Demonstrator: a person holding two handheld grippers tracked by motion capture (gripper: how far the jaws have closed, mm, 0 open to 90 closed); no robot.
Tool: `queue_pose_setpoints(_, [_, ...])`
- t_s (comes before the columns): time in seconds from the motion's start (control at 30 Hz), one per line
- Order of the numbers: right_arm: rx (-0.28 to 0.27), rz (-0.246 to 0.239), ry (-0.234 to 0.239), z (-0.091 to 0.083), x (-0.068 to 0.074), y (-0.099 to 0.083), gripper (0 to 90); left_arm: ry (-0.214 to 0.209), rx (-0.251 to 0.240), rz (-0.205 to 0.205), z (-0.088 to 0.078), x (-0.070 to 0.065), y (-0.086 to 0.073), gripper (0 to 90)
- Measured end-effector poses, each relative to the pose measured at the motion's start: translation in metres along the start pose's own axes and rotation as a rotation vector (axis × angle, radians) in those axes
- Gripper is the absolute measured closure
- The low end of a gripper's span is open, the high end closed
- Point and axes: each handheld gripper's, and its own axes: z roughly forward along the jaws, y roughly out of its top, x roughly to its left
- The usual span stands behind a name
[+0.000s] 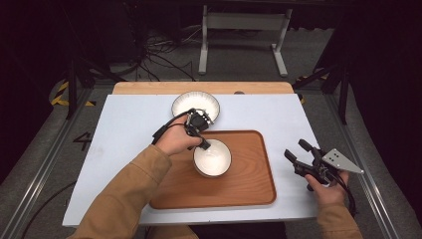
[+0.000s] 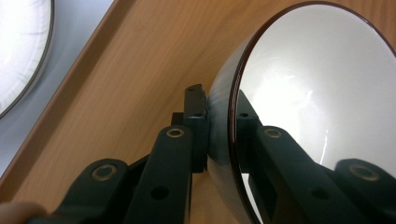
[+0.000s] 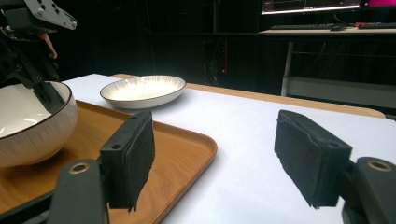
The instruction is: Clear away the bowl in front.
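A white bowl with a dark rim point(image 1: 212, 158) is over the left middle of the wooden tray point(image 1: 249, 184). My left gripper point(image 1: 204, 144) is shut on its rim at the near-left side. In the left gripper view one jaw lies against the bowl's point(image 2: 317, 93) outer wall and the other inside it, with the left gripper point(image 2: 219, 107) pinching the rim. Whether the bowl point(image 3: 32, 126) rests on the tray point(image 3: 187, 149) or hangs just above it I cannot tell. My right gripper point(image 1: 296, 148) is open beside the tray's right edge, and nothing is between its pads point(image 3: 215, 158).
A shallow white plate with a striped rim point(image 1: 195, 106) lies on the white tabletop point(image 1: 129, 129) behind the tray, also seen as the plate point(image 3: 142, 91) and the plate point(image 2: 18, 46). A wooden strip point(image 1: 149, 87) runs along the table's far edge. Stands and cables are on the floor beyond.
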Motion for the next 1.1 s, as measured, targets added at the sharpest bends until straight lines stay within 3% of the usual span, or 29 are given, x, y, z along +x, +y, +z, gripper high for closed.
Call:
queue_pose_setpoints(0.2, [-0.003, 0.004, 0.002, 0.0, -0.0003, 0.0002, 29.8, -0.005, 0.002, -0.003, 0.0048, 0.0014, -0.0009, 81.8])
queue_pose_setpoints(0.23, [-0.003, 0.005, 0.001, -0.0001, -0.0004, 0.0003, 29.8, -0.011, 0.0, -0.027, 0.006, 0.0001, -0.0015, 81.8])
queue_pose_setpoints(0.27, [-0.005, 0.008, 0.002, -0.0001, -0.0004, 0.0003, 29.8, -0.01, 0.006, -0.006, 0.0064, 0.0018, -0.0012, 81.8])
queue_pose_setpoints(0.57, [-0.003, 0.008, -0.001, -0.0003, -0.0007, 0.0003, 29.7, -0.016, 0.0, 0.001, 0.0073, 0.0024, -0.0006, 81.5])
queue_pose_setpoints(1.1, [-0.003, 0.006, 0.0, 0.0, -0.0005, 0.0005, 29.7, -0.006, 0.004, -0.012, 0.007, 0.006, -0.0026, 80.3])
